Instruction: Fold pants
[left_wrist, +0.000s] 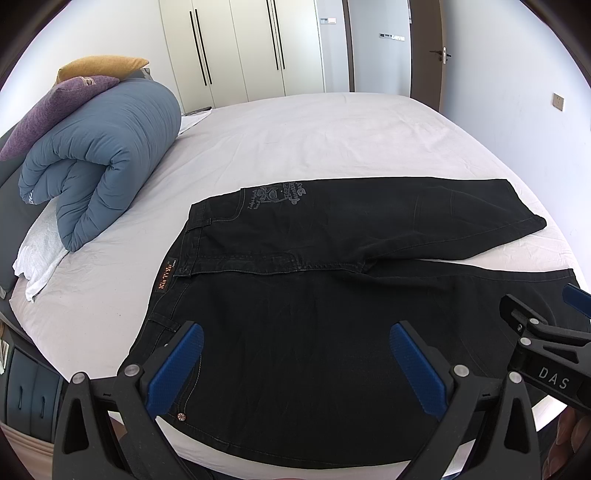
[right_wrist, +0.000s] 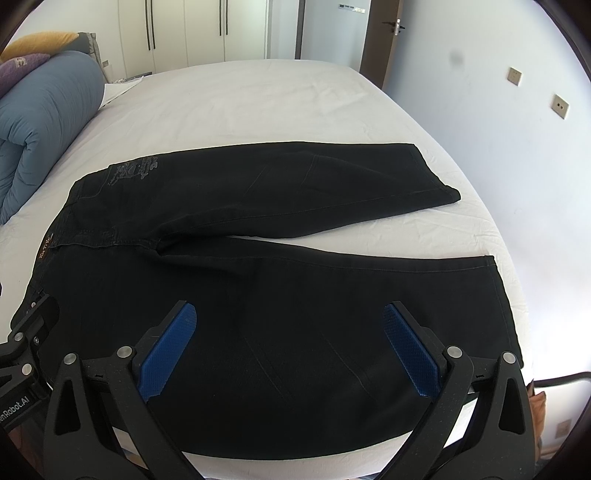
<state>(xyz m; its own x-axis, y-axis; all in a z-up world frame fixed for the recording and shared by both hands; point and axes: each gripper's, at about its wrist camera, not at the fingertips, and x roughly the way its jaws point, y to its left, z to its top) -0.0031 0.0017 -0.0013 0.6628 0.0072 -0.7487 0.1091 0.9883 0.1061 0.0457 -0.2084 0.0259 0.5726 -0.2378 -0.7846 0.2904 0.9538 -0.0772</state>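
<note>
Black jeans (left_wrist: 314, 288) lie flat on the white bed (left_wrist: 295, 140), waistband to the left, both legs spread to the right, the far leg angled away. They also show in the right wrist view (right_wrist: 277, 295). My left gripper (left_wrist: 295, 365) is open and empty, hovering over the near waist and hip. My right gripper (right_wrist: 290, 343) is open and empty over the near leg's thigh. The right gripper also shows at the right edge of the left wrist view (left_wrist: 546, 332). The left gripper's body shows at the left edge of the right wrist view (right_wrist: 33, 332).
A rolled blue duvet (left_wrist: 99, 158) with purple and yellow cushions (left_wrist: 62, 99) sits at the bed's left. White wardrobes (left_wrist: 240, 48) and a door (left_wrist: 424, 48) stand behind the bed. The bed's right edge (right_wrist: 491, 206) runs close to the leg hems.
</note>
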